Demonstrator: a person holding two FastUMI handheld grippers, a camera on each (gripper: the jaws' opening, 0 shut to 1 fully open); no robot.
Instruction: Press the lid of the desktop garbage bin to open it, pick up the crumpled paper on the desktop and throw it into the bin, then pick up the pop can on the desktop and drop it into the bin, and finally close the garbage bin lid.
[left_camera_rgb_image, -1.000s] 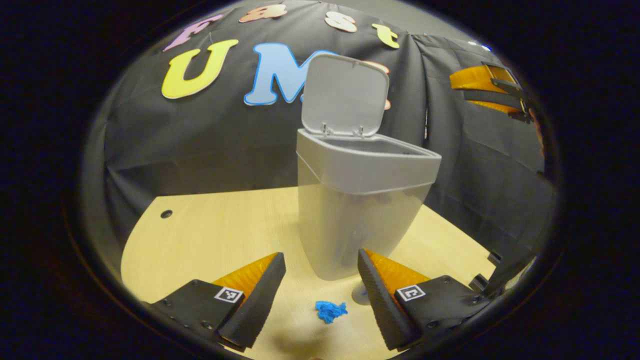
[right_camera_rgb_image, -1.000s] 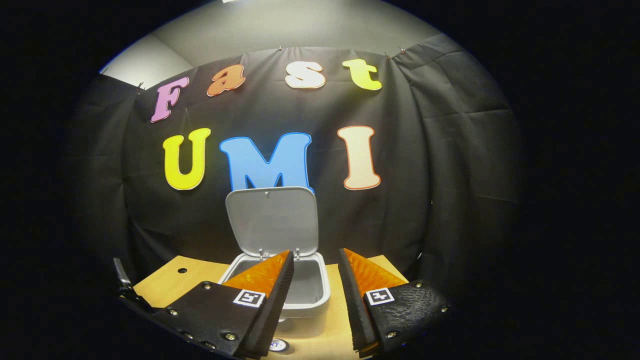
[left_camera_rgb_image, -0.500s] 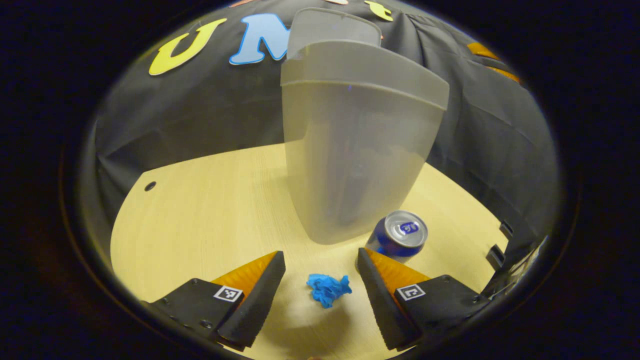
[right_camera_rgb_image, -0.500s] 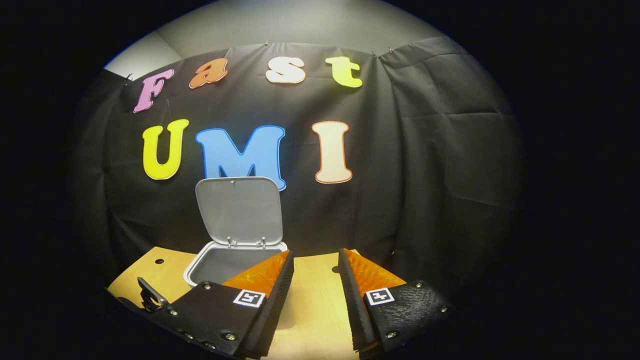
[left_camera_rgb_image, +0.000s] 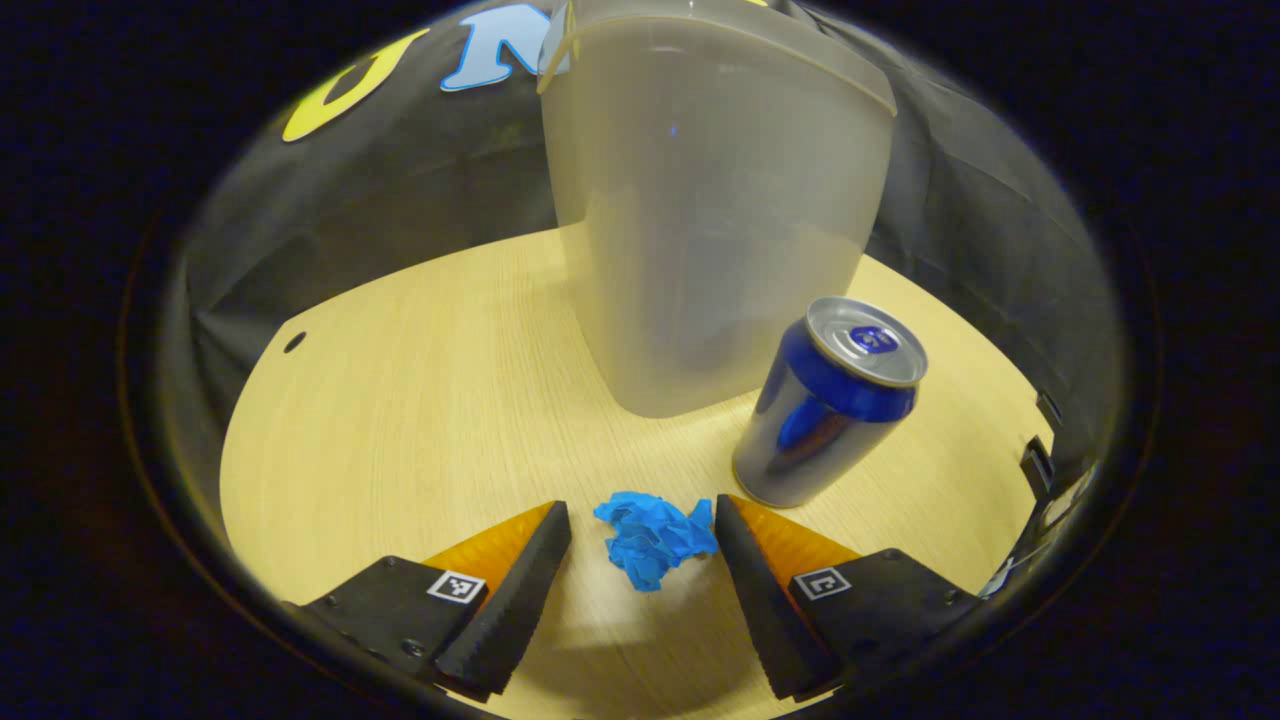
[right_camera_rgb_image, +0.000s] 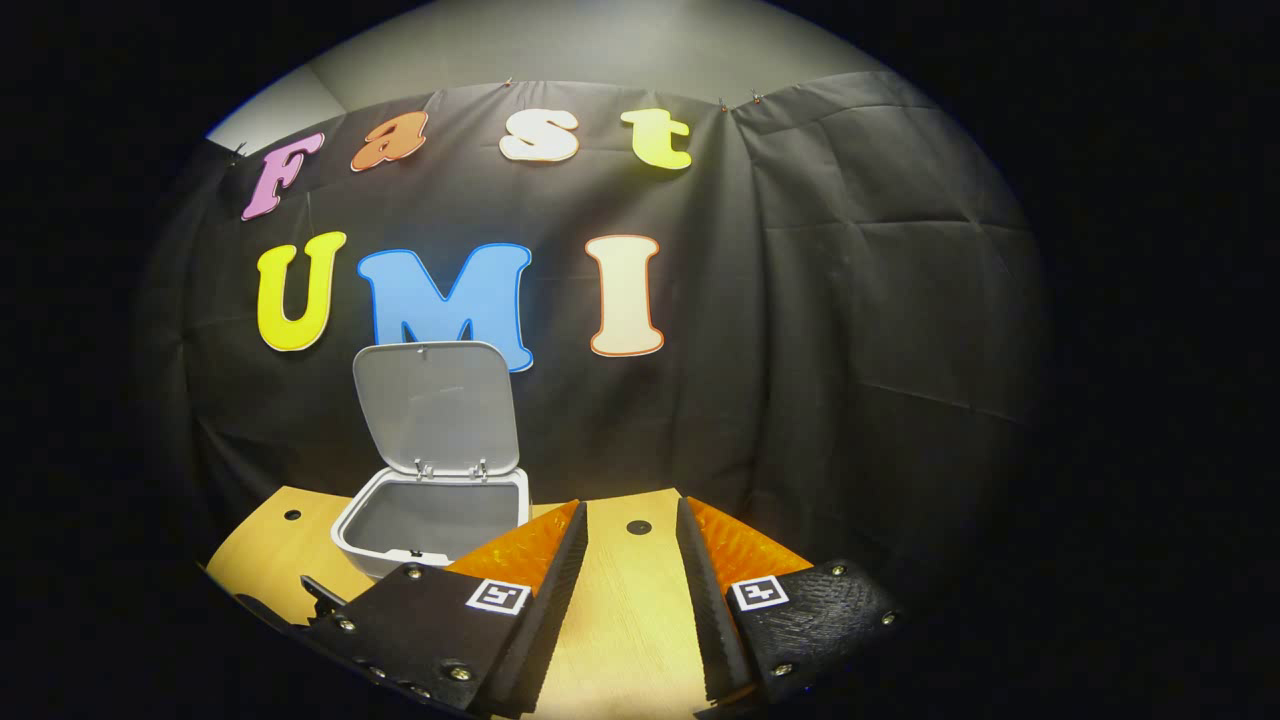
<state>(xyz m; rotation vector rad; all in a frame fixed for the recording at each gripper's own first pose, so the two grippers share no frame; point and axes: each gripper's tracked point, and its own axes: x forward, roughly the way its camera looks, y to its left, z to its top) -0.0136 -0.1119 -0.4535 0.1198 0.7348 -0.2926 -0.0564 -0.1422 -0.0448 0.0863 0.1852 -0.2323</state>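
Observation:
In the left gripper view a blue crumpled paper (left_camera_rgb_image: 653, 538) lies on the wooden desktop (left_camera_rgb_image: 420, 400), between the tips of my open left gripper (left_camera_rgb_image: 640, 520) and close to its right finger. A blue pop can (left_camera_rgb_image: 828, 402) stands upright just beyond that finger, beside the pale translucent bin (left_camera_rgb_image: 715, 200). In the right gripper view the bin (right_camera_rgb_image: 430, 518) stands at the lower left with its lid (right_camera_rgb_image: 437, 405) raised upright. My right gripper (right_camera_rgb_image: 630, 515) hovers open over the desktop (right_camera_rgb_image: 625, 600), to the right of the bin, with nothing between its fingers.
Black cloth walls close in the desk at the back and sides. Small round holes sit in the desktop, one at the left (left_camera_rgb_image: 295, 342) and one beyond the right gripper (right_camera_rgb_image: 638, 527). A dark clamp piece (left_camera_rgb_image: 1035, 460) sticks out at the desk's right edge.
The left gripper has dropped low and moved forward, bringing the blue paper between its fingertips and the can into view. The right gripper has drifted right, away from the open bin.

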